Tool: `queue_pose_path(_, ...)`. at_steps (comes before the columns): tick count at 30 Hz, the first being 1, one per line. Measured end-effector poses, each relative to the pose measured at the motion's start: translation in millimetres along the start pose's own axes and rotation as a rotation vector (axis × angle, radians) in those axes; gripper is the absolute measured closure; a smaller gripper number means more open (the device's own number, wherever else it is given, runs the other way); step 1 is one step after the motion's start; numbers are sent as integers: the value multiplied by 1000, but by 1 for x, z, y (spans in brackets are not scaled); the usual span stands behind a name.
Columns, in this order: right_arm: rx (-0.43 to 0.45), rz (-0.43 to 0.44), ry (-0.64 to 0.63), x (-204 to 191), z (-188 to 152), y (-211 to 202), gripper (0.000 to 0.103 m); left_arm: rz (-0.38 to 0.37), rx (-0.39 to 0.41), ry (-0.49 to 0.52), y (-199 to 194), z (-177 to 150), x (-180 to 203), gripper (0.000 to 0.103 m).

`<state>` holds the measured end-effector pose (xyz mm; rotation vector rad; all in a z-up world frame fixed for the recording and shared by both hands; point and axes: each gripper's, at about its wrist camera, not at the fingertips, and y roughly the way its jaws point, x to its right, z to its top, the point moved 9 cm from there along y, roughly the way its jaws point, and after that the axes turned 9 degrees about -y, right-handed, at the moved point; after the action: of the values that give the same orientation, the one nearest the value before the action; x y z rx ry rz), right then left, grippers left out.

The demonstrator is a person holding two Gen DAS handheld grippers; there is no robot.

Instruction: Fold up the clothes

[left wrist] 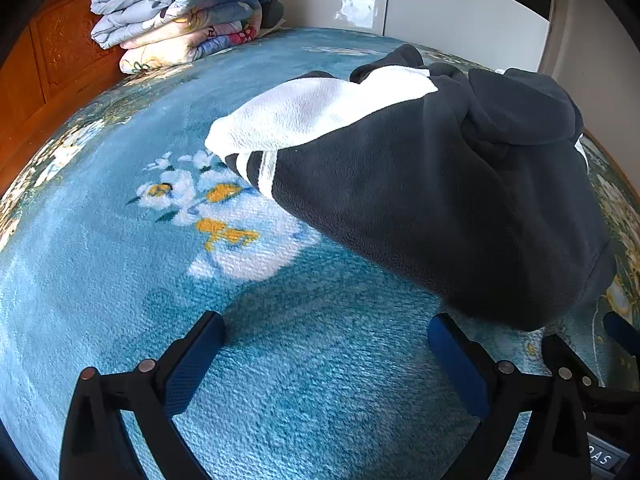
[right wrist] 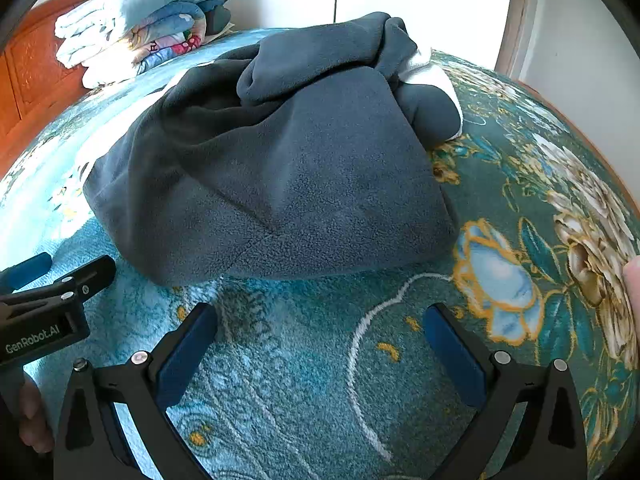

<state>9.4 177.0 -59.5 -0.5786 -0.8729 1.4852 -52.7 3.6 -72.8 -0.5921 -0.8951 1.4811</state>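
Note:
A dark grey fleece hoodie (left wrist: 440,208) with a white sleeve (left wrist: 320,108) lies bunched on the blue floral bed cover (left wrist: 240,380). My left gripper (left wrist: 326,332) is open and empty, just short of the hoodie's near hem. In the right wrist view the hoodie (right wrist: 280,176) fills the middle, its hood heaped on top. My right gripper (right wrist: 320,320) is open and empty over the cover, a little before the hem. The left gripper (right wrist: 60,280) shows at the left edge there, and the right gripper's finger (left wrist: 620,332) shows at the right edge of the left wrist view.
A stack of folded quilts (left wrist: 188,12) sits at the head of the bed against the wooden headboard (left wrist: 52,64); it also shows in the right wrist view (right wrist: 144,20). White wardrobe doors (left wrist: 460,4) stand beyond the bed. The bed's right edge (right wrist: 600,152) is near.

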Motion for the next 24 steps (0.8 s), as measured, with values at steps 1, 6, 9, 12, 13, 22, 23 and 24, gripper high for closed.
queue_pose_path(1,3,6,5,0,0,0,0,0,0,0,0,0,0,0)
queue_pose_path(6,3,7,6,0,0,0,0,-2,1,0,0,1,-1,0)
queue_pose_path(9,2,6,5,1,0,0,0,-3,1,0,0,2,-2,0)
queue_pose_path(12,1,3,3,1,0,1,0,-3,1,0,-1,2,-2,0)
queue_pose_path(13,1,3,3,2,-1,3,0,-2,1,1,-1,1,-2,0)
queue_pose_path(22,0,4,3,2,2,3,0,2,2,1,1,2,-3,0)
queue_pose_path(23,0,4,3,2,2,3,0,3,3,1,1,2,-3,0)
queue_pose_path(24,-1,4,3,2,2,4,0,5,3,2,2,2,-3,0)
